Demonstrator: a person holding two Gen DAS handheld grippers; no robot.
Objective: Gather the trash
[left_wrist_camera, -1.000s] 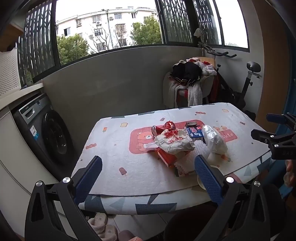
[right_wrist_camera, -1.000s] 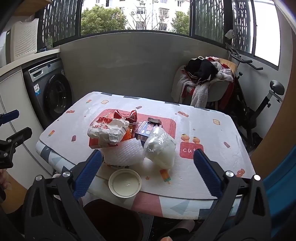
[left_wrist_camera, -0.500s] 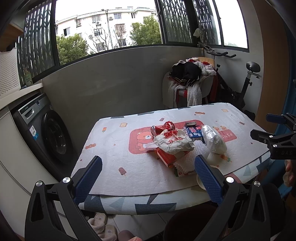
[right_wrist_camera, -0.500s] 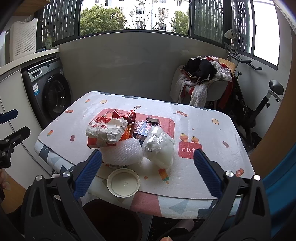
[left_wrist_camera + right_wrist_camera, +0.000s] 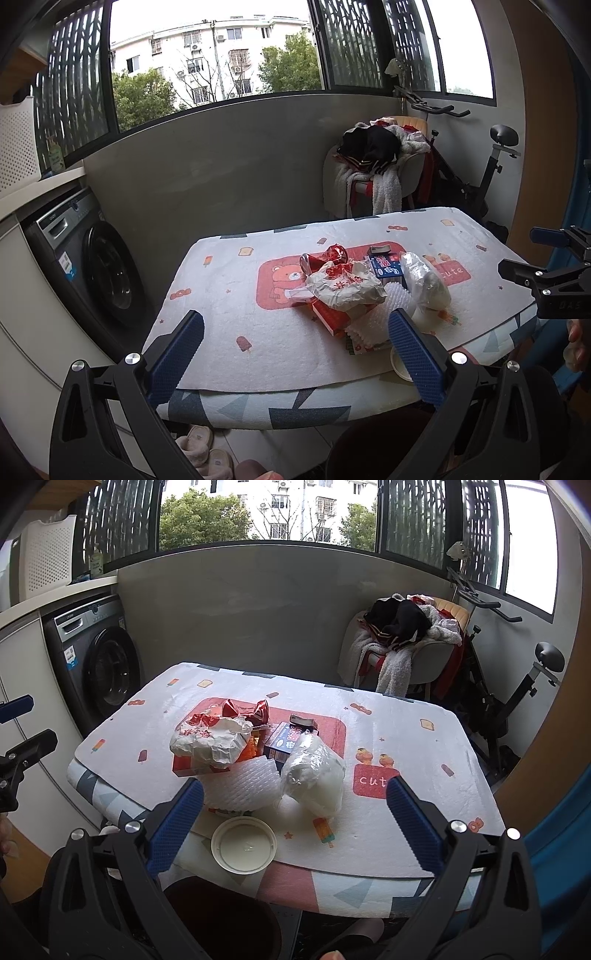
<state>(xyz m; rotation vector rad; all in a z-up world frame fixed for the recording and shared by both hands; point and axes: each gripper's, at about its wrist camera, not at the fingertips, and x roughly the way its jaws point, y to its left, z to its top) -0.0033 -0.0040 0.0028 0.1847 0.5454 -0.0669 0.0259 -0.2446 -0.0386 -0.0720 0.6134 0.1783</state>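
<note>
Since nothing is gripped yet, this reads as the approach step: both tongs gape wide and empty, left gripper point(image 5: 295, 347) and right gripper point(image 5: 294, 814) hovering short of the table point(image 5: 406, 716). Trash pile point(image 5: 255, 753) sits mid-table, at 12 o'clock from the right gripper and 1 o'clock from the left. Likely next move: right gripper onto the white lid point(image 5: 243, 844) at the near edge or the clear plastic bag point(image 5: 314, 775), then drop into the dark bin point(image 5: 221, 919) directly below. Readable text: "cut" on the mat point(image 5: 371, 781); blue box point(image 5: 286, 738) print is Chinese, illegible.
</note>
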